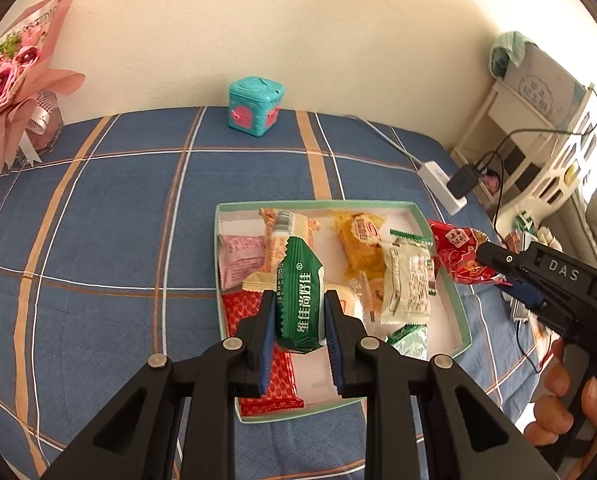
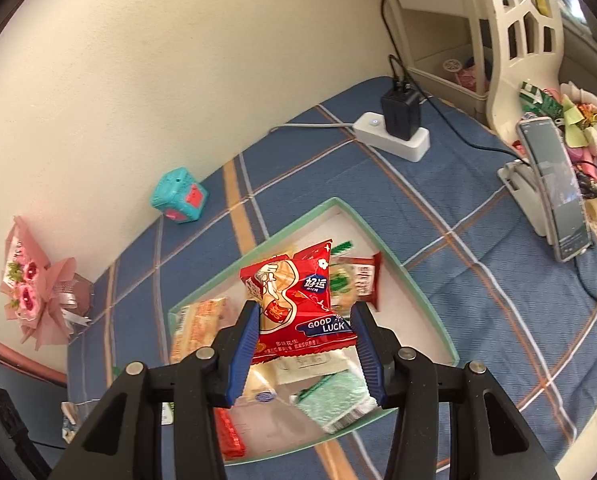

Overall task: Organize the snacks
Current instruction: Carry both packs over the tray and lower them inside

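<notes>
Risk of drops: left gripper (image 1: pixel 300 312) clamps green packet (image 1: pixel 298 296), right gripper (image 2: pixel 304 344) clamps red packet (image 2: pixel 298 300), both above tray (image 1: pixel 464 320), thin wrappers could slip out.

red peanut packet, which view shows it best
The right wrist view: the red peanut packet sits front-on between the right gripper pads, print readable. The left wrist view shows it only sidelong at the right gripper's tip, beside the tray.

Snack packets (image 1: pixel 406 280) lie in the tray (image 1: pixel 464 320) on the bedspread (image 1: pixel 110 220), with the cube box (image 1: pixel 256 106) behind.
</notes>
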### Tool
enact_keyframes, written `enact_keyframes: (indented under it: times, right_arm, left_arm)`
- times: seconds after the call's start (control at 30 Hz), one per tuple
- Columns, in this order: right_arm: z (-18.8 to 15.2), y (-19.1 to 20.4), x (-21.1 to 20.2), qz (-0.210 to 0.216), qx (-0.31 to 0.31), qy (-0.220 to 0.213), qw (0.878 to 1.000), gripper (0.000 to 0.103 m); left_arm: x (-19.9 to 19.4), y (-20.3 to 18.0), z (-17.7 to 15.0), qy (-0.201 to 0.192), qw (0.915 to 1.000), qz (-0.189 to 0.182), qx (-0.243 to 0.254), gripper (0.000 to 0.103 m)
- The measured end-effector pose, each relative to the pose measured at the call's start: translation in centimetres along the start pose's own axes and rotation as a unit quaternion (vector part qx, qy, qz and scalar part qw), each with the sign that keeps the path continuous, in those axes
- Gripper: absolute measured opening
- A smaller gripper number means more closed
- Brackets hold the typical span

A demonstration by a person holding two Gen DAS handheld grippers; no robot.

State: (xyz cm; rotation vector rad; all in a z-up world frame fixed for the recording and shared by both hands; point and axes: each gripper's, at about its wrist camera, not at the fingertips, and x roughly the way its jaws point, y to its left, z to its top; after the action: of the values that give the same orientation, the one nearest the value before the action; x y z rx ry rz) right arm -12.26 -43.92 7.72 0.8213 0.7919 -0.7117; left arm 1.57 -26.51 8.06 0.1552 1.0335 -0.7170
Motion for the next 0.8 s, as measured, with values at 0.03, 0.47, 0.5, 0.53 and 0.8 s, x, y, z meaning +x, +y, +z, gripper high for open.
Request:
enact_keyframes:
  times: [0.03,0.47,0.5,0.53,0.8]
  right_arm:
    - [0.0,-0.4,0.1,-0.01,0.001,0.0,1.0,0.049]
    - [0.0,-2.7,2.3,-0.086,-0.017,0.037,0.995,0.05]
    - [-0.1,-2.6,2.6,-0.091,-0.021,0.041,0.995,0.05]
    - [-0.2,-2.6,2.9,-0.096,-0.026,0.046,0.994,0.05]
    - [-0.8,-2.6,4.3,-0.117,-0.041,0.074,0.99,0.05]
  left_arm:
    - [0.2,-0.2,-0.1,0.004,1.0,0.0,0.003,0.024]
    - [2.8,-2.4,-2.0,0.06,0.9977,-0.019,0.026,0.024]
    - [2.9,-2.4,-2.0,0.062,0.9976,-0.02,0.027,0.024]
    - [3.0,-2.4,-2.0,0.063,0.9975,-0.021,0.026,0.024]
    - [3.6,-1.8,-2.1,0.084,0.9953,-0.047,0.006,0.024]
